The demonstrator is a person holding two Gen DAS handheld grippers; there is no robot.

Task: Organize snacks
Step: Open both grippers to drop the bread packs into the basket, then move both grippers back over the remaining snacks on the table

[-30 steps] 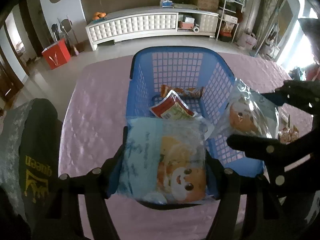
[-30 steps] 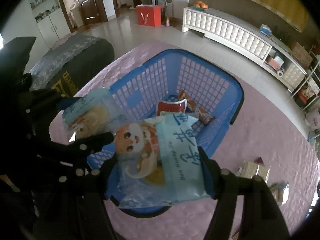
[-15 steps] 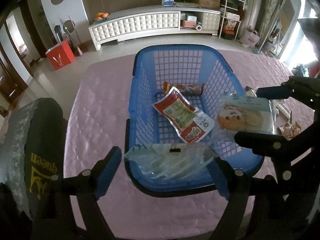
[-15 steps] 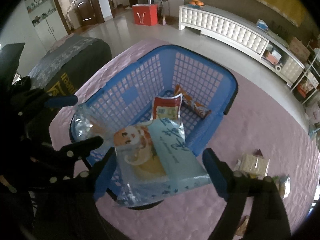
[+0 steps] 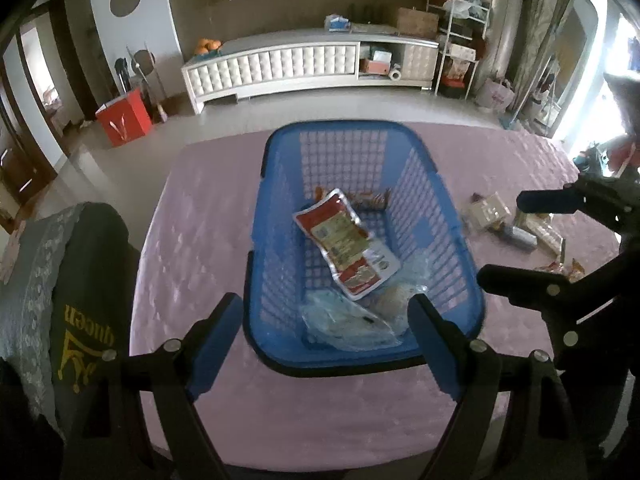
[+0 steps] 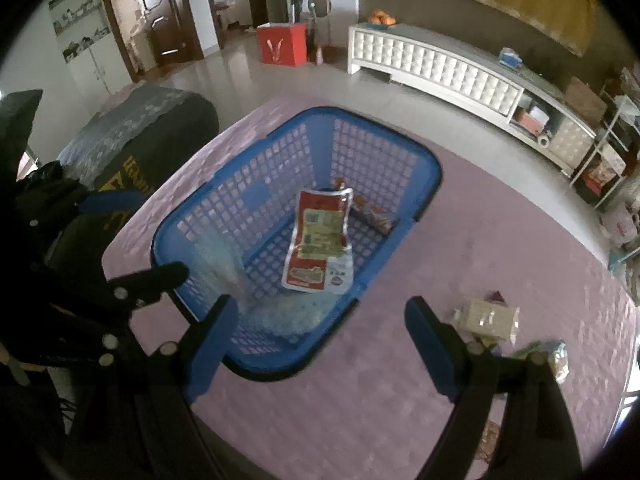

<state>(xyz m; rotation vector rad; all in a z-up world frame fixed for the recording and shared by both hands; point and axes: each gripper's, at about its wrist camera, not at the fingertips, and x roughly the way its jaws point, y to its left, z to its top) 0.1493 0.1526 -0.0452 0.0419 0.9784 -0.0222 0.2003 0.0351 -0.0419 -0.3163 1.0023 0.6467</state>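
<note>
Snack packets (image 6: pixel 486 318) left on the worktop (image 6: pixel 360 400) are seen just beyond the right gripper (image 6: pixel 320 344) fingers, spread and unladen; left gripper (image 5: pixel 326 340) likewise spread.

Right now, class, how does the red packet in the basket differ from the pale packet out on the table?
The red packet lies inside the blue basket; the pale packet lies outside it on the pink cloth. The red packet is long and brightly printed; the pale packet is squarer and plain beige. Neither is held.
</note>
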